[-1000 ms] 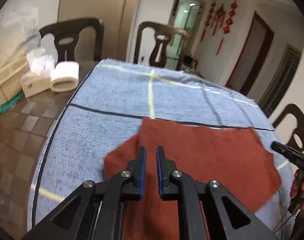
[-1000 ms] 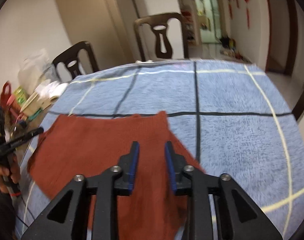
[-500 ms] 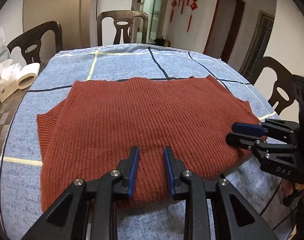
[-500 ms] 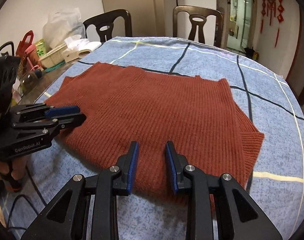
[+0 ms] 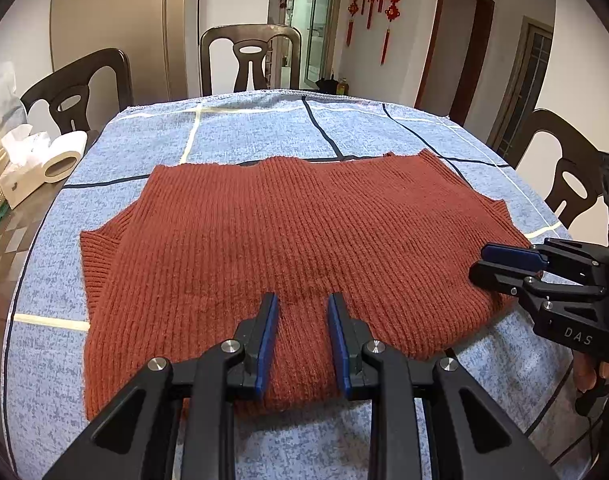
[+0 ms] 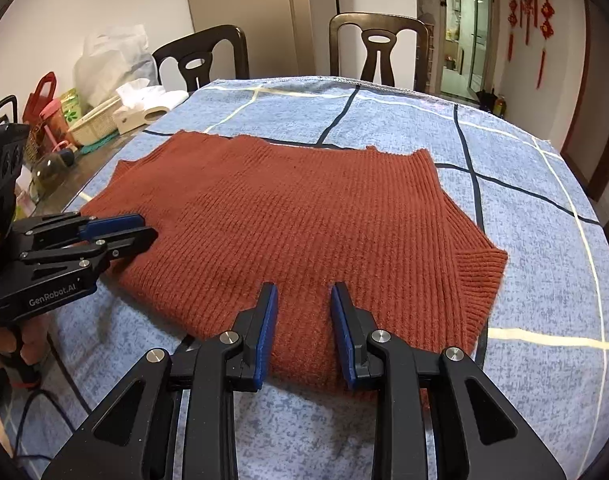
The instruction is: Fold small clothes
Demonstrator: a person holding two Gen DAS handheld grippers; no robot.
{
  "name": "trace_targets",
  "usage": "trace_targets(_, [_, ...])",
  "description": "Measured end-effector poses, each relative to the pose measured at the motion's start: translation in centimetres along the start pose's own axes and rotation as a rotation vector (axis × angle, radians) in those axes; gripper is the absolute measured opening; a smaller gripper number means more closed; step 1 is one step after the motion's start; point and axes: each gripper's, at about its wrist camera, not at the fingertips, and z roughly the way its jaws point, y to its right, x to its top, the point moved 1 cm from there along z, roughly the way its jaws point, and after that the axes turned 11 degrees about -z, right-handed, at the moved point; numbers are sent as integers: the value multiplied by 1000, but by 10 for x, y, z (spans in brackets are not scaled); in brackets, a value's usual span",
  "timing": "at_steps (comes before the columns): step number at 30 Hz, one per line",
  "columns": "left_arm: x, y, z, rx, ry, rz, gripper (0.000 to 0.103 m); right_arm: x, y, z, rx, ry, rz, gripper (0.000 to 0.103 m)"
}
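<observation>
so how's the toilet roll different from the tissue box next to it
The toilet roll is round and lies on its side, hollow core showing; the tissue box is a squared block. The tissue box has tissue poking from its top; the toilet roll has nothing sticking out. The toilet roll sits nearer the blue cloth than the tissue box. Both are pale and rest on the bare table.

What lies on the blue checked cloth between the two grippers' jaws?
The rust-red ribbed knit sweater spans it, between left gripper and right gripper; left wrist view.
</observation>
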Motion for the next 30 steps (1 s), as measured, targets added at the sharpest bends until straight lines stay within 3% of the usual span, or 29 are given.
trace_targets(10, [2, -7, -3, -27, -5, -19, 28, -10, 29, -11, -50, 4, 73, 28])
trace_targets(13, [6, -23, -11, -2, 15, -43, 28, -15, 41, -17, -78, 3, 89, 28])
trace_targets(16, [9, -52, -11, 54, 11, -106, 28, -17, 51, -20, -52, 16, 127, 28])
trace_targets(19, [13, -67, -19, 19, 7, -157, 28, -12, 49, -23, -74, 26, 125, 28])
trace_targets(23, [26, -60, -23, 67, 50, -123, 28, 2, 49, -17, -74, 29, 128, 28])
trace_targets(25, [34, -57, -18, 51, 46, -109, 28, 10, 48, -10, -58, 43, 118, 28])
trace_targets(29, [36, -63, 7, 99, 12, -108, 28, 10, 60, 12, -89, -1, 128, 28])
trace_targets(30, [34, -66, 9, 86, 16, -109, 28, 7, 64, 13, -95, 0, 135, 22])
